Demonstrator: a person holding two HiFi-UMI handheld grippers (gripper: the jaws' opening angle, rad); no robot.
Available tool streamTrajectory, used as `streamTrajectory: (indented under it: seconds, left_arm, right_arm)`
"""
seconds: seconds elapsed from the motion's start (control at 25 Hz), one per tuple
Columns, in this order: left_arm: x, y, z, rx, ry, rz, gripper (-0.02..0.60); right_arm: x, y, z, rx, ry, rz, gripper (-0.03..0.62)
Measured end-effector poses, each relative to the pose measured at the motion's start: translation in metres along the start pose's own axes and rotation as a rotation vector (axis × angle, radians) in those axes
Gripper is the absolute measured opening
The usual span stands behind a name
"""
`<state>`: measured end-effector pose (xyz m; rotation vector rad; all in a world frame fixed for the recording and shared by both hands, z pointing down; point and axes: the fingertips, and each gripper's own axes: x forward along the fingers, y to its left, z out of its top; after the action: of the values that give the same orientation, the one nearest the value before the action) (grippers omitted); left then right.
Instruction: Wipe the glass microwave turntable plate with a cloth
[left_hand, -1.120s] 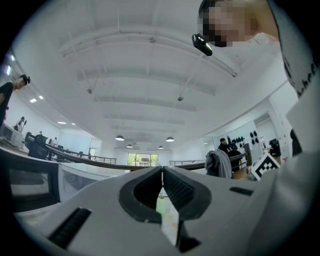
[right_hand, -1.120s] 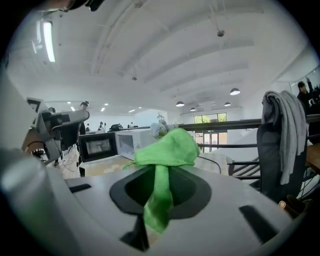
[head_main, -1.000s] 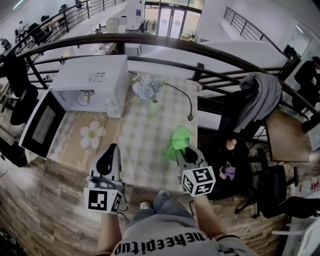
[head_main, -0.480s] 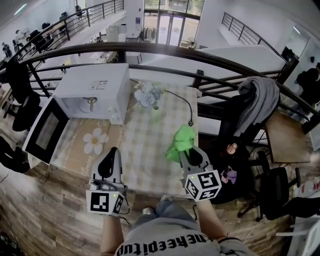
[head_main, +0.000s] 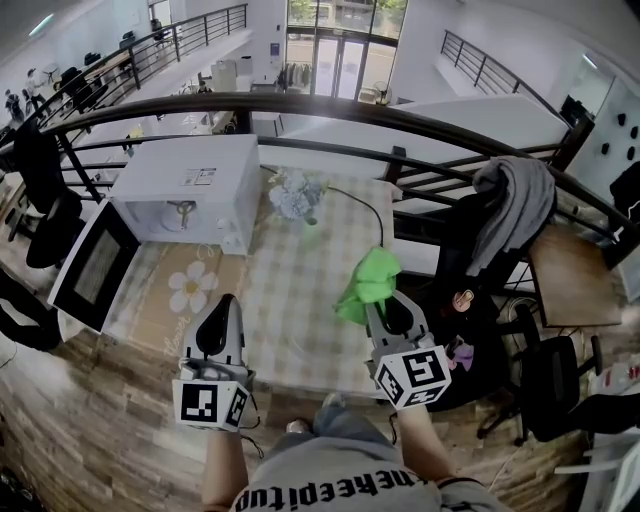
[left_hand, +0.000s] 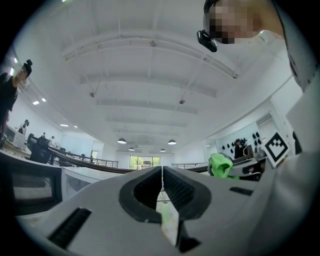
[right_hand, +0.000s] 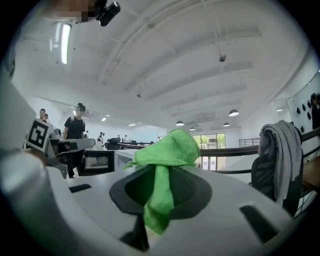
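Note:
The green cloth (head_main: 368, 278) hangs bunched from my right gripper (head_main: 384, 306), which is shut on it above the table's right front part. The right gripper view shows the cloth (right_hand: 167, 150) draped over the tips of the right gripper (right_hand: 160, 176), with a tail hanging between the jaws. My left gripper (head_main: 223, 300) hovers over the table's front left, jaws shut together with nothing seen between them (left_hand: 161, 172). The glass turntable plate (head_main: 292, 345) shows only as a faint clear arc on the checked tablecloth between the two grippers.
A white microwave (head_main: 185, 185) stands at the back left with its door (head_main: 92, 270) swung open. Pale flowers (head_main: 297, 195) and a black cable (head_main: 367, 205) lie at the back of the table (head_main: 290, 265). A dark railing (head_main: 330, 105) runs behind. A chair draped with grey clothing (head_main: 515, 200) is to the right.
The right gripper and the cloth have shifted slightly right and away; the left gripper has barely moved.

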<state>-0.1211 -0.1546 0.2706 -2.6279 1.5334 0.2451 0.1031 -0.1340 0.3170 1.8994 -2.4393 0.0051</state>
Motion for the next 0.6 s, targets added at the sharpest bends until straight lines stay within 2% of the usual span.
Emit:
streamTrajectory:
  seconds: [0.6]
  left_arm:
    - [-0.003,0.0,0.005,0.002,-0.007,0.013,0.011]
  right_arm:
    - [-0.011,0.004,0.032,-0.034,-0.092,-0.001,0.061]
